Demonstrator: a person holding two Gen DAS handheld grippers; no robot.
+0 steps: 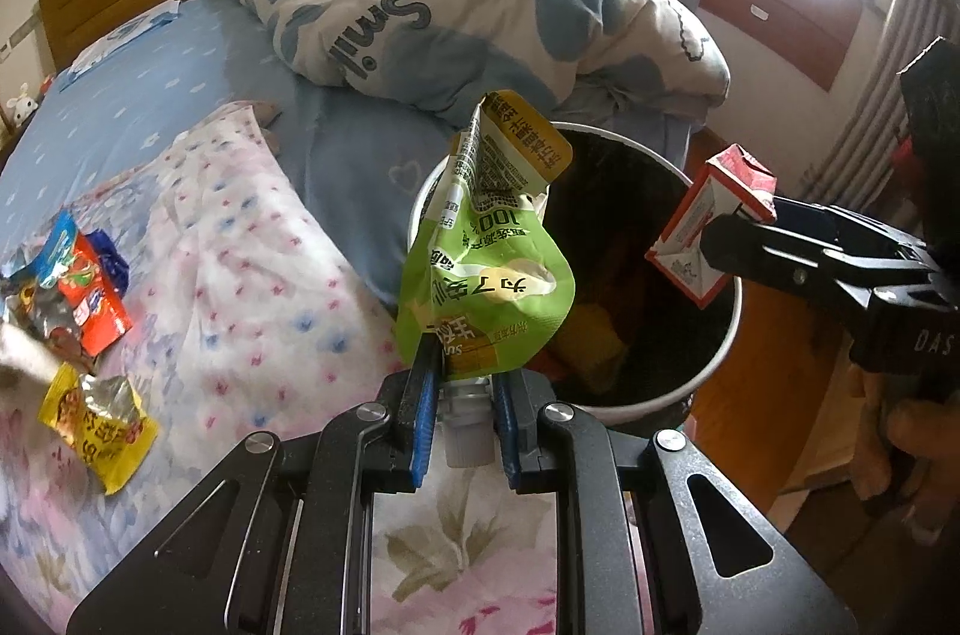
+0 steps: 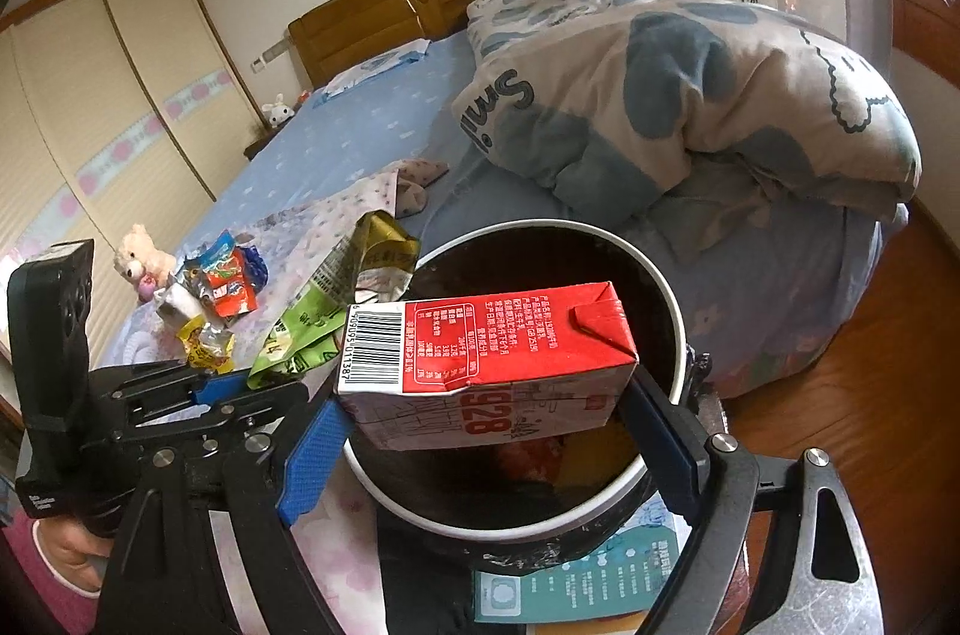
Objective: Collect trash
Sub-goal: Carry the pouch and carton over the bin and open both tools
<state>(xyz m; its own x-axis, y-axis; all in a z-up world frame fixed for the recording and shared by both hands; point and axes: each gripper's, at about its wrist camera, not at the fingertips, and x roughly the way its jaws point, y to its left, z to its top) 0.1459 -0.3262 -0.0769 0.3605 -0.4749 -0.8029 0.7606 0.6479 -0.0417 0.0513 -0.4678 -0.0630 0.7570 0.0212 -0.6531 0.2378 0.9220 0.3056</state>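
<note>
Green pouch (image 1: 486,239) in left gripper (image 1: 462,395), carton (image 2: 486,371) in right gripper (image 2: 486,431), bin (image 2: 678,335) beneath, wrappers (image 1: 78,299) on bed (image 1: 180,95).

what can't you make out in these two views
- Trash bin contents: right wrist view, red carton in the right claw covers them; dark inside.
- Green pouch spout: left wrist view, hidden between the left claw pads.
- Wrappers on the bed: too small to read.

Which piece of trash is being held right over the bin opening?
The red and white carton, clamped in the right tongs, hangs over the bin. The green pouch in the left tongs sits at the rim instead.
</note>
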